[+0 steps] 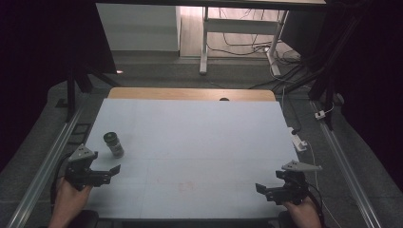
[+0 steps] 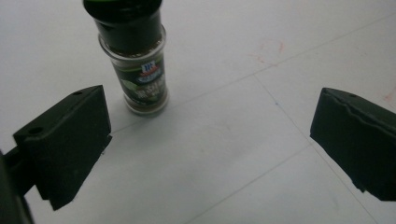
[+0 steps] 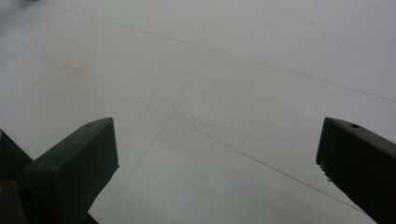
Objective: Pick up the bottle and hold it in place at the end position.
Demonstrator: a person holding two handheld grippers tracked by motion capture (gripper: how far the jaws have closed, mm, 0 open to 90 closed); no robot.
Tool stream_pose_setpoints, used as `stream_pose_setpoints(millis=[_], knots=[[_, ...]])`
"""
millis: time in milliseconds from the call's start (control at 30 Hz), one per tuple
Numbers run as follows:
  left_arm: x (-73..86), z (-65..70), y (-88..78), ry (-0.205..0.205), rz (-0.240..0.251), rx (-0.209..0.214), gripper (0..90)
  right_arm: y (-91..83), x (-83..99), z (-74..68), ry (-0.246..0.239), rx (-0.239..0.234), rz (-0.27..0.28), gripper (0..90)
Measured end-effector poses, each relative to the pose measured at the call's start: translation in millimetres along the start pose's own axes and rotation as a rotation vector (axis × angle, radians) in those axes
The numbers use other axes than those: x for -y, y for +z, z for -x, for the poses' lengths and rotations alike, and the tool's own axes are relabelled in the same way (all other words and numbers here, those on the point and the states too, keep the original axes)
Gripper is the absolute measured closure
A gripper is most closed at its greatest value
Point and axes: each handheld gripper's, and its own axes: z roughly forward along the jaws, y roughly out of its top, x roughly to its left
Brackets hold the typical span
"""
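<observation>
One little spice jar (image 1: 113,144) stands on the white counter (image 1: 199,142), and that is the thing I am working on. It stands up straight on my left side, near the edge. It has a dark lid on top, clear glass, and a dark label with small words on it. Inside I can see brown and green bits.

My left gripper (image 1: 105,174) is just beside the jar, a bit nearer to me. It is not touching the jar. In the left gripper view the jar (image 2: 136,56) is up ahead of my fingers (image 2: 70,140), closer to the one on the left of that view than to the other. My left fingers are wide apart, with nothing between them but bare counter.

My right gripper (image 1: 268,191) is far away from the jar, low on the other side of the counter. Its fingers (image 3: 77,163) are wide apart too, and they hold nothing. In the right gripper view I see white counter with thin lines and a faint pink mark.

So I think the job has hardly begun. The jar is not picked up yet. Nothing is gripped. What is left is nearly all of it: I need to move my left fingers forward so the jar sits between them, then squeeze it. The lid is on as well.
</observation>
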Motion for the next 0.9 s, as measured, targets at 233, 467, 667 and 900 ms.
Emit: stream_pose_setpoints(millis=[233,467,667,900], knots=[[-5.6,-11.0,6.6,-0.014,0.001,-0.023,0.1,0.1,0.0,0.0,0.002,0.002,-0.001,0.0],[-8.6,-28.0,12.4,-0.021,0.010,-0.033,0.2,0.2,-0.1,-0.1,0.001,0.003,-0.001,0.0],[-10.4,-39.9,25.1,0.000,0.000,-0.037,0.0,0.3,-0.1,-0.1,-0.002,0.004,-0.001,0.0],[-12.0,-51.9,41.8,0.004,-0.012,-0.025,0.0,0.5,-0.1,-0.4,-0.004,0.004,-0.003,0.0]])
